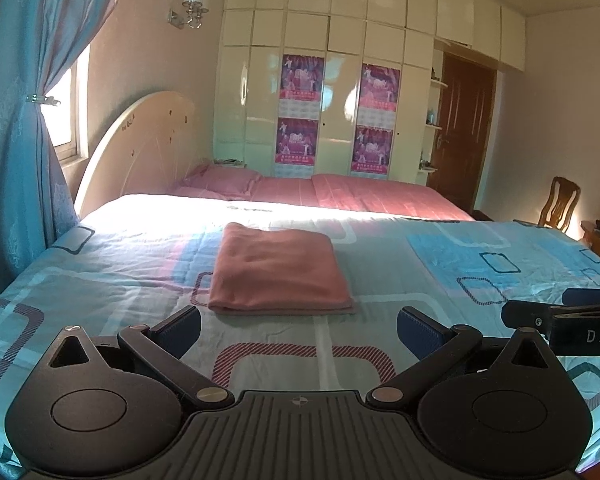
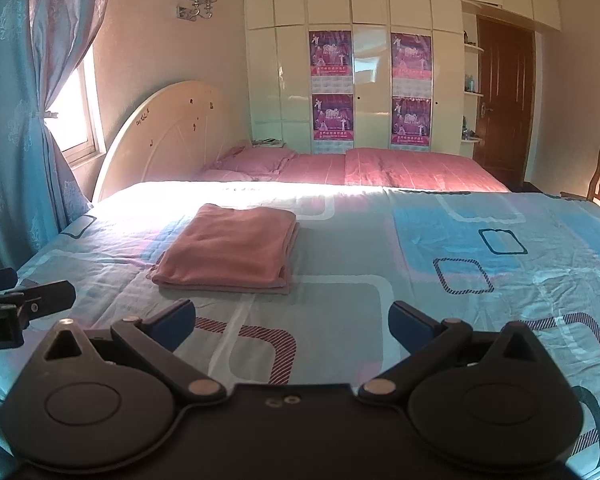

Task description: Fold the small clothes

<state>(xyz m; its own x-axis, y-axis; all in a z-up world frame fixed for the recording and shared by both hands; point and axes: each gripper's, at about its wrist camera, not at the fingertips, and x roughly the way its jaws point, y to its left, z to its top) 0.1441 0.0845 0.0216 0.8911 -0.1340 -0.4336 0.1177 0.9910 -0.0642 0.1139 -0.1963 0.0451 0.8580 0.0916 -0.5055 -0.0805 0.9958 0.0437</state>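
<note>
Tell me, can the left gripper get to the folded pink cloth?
Probably yes. The left gripper is open, just short of the folded pink cloth, with only bare bedsheet between them. Nothing blocks it.

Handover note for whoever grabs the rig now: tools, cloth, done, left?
Left tool: open, empty, hovering above the bedspread just short of the cloth.
Right tool: open, empty, beside the left one, with the cloth ahead and to its left.
Pink cloth: lying on the bedspread as a neat rectangle in stacked layers, nothing touching it.
Done: this piece looks folded.
Left: possibly nothing on it; no other loose clothes show in either view, so check outside the frame before going on.
</note>
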